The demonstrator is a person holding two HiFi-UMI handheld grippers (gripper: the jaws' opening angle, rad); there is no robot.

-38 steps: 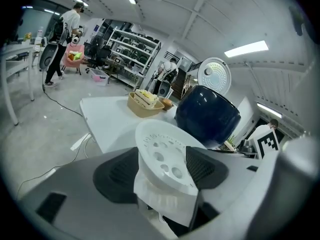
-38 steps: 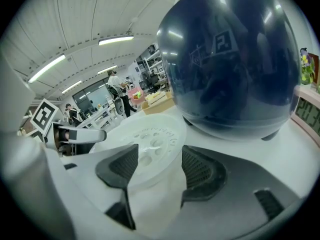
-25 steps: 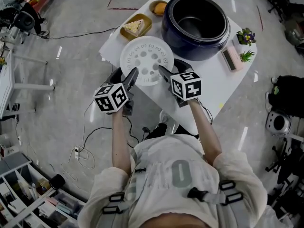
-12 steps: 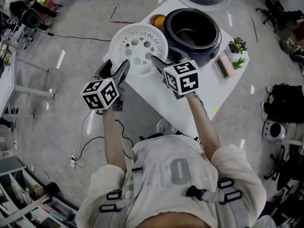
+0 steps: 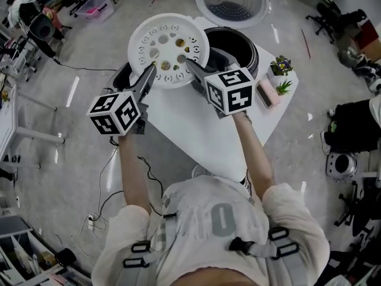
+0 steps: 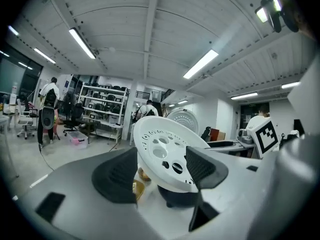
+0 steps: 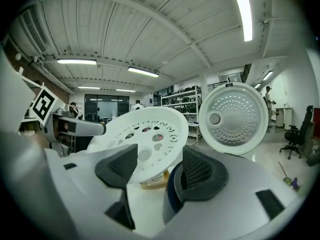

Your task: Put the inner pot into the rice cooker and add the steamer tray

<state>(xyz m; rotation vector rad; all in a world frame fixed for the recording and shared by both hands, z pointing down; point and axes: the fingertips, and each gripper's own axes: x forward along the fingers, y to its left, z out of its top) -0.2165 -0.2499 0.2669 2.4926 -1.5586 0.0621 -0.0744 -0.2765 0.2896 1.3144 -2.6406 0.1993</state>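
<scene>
A white round steamer tray [image 5: 168,49] with several holes hangs tilted in the air over the table's far left corner, next to the dark rice cooker [image 5: 241,40]. My left gripper [image 5: 149,71] is shut on its left rim, and my right gripper [image 5: 191,64] is shut on its right rim. In the left gripper view the tray [image 6: 162,151] sits between the black pads [image 6: 117,176]. The right gripper view shows the tray [image 7: 145,136] ahead of the cooker body [image 7: 172,191]. The cooker's lid [image 5: 232,2] stands open, and its dark inside is partly hidden by the tray.
The white table [image 5: 196,124] carries two small potted plants [image 5: 280,67] and a pink box [image 5: 264,93] right of the cooker. A yellow food dish [image 6: 137,188] lies under the tray. Cables run over the floor at the left, and shelves and chairs stand around.
Both grippers have lifted the steamer tray off the table and carried it up and toward the cooker. The tray now overlaps the cooker's left rim in the head view.
</scene>
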